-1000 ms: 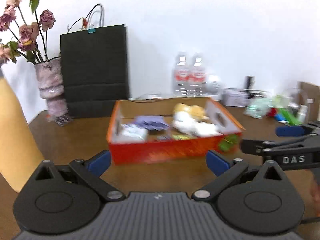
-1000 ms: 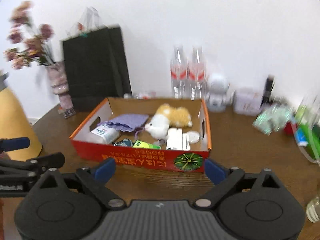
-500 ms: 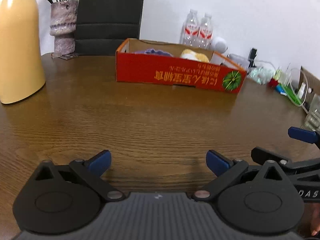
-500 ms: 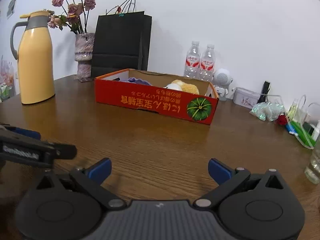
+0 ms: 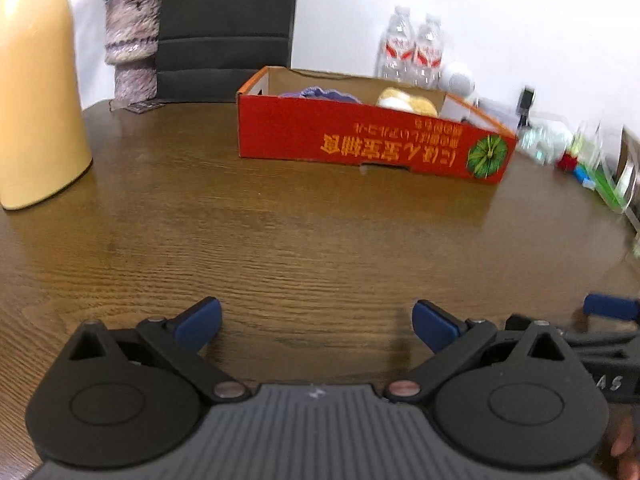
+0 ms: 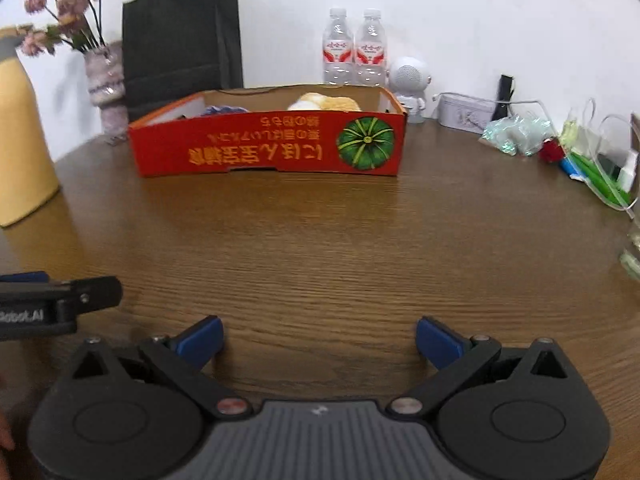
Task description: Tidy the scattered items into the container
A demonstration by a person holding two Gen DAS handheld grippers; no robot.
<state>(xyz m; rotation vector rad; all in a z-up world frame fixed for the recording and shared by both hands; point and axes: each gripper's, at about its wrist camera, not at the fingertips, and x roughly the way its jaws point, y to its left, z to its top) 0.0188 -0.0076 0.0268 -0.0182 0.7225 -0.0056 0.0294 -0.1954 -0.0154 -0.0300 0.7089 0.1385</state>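
A red cardboard box [image 5: 360,144] with a pumpkin picture stands on the brown table; it also shows in the right wrist view [image 6: 268,148]. Inside it I see a yellow-and-white plush toy [image 5: 406,102] and a purple cloth [image 5: 320,94]; the rest of its contents is hidden by the front wall. My left gripper [image 5: 316,324] is open and empty, low over the table well in front of the box. My right gripper [image 6: 319,340] is open and empty, beside the left one.
A yellow thermos [image 5: 36,92] stands at the left, with a flower vase [image 5: 130,44] and a black paper bag [image 6: 182,36] behind. Two water bottles [image 6: 356,50], a white robot figure [image 6: 410,80], a tin and wrapped items [image 6: 516,132] line the back right.
Both grippers have pulled back and down from just above the box to low over the table near its front. Both stayed open and empty.
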